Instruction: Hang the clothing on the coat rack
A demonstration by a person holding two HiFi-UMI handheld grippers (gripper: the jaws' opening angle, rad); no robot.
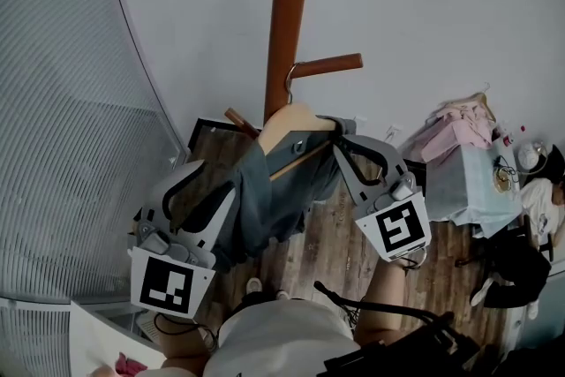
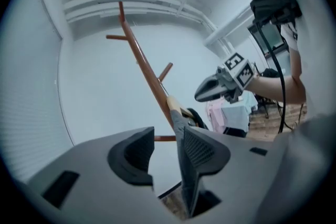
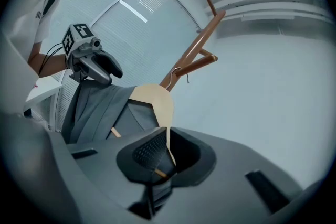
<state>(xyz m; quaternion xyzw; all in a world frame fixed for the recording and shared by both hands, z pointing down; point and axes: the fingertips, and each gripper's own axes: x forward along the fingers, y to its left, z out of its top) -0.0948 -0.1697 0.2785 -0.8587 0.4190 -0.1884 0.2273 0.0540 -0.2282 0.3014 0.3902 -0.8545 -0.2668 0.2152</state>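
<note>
A brown wooden coat rack (image 1: pixel 290 13) stands against the white wall. A pale wooden hanger (image 1: pixel 296 121) has its wire hook over a side peg (image 1: pixel 328 64) and carries a grey garment (image 1: pixel 265 203). My right gripper (image 1: pixel 342 144) is shut on the hanger's right end (image 3: pixel 157 107), with cloth folded in at the pads (image 3: pixel 149 152). My left gripper (image 1: pixel 219 194) is open at the garment's lower left. The cloth's edge (image 2: pixel 181 165) runs between its jaws and lies against the right pad (image 2: pixel 199 149), clear of the left one.
A curved glass partition with blinds (image 1: pixel 71 146) closes off the left. At the right stands a table with a light cloth (image 1: pixel 477 185) and a pile of pink clothing (image 1: pixel 459 132); dark bags (image 1: pixel 512 269) lie on the wooden floor (image 1: pixel 335 252).
</note>
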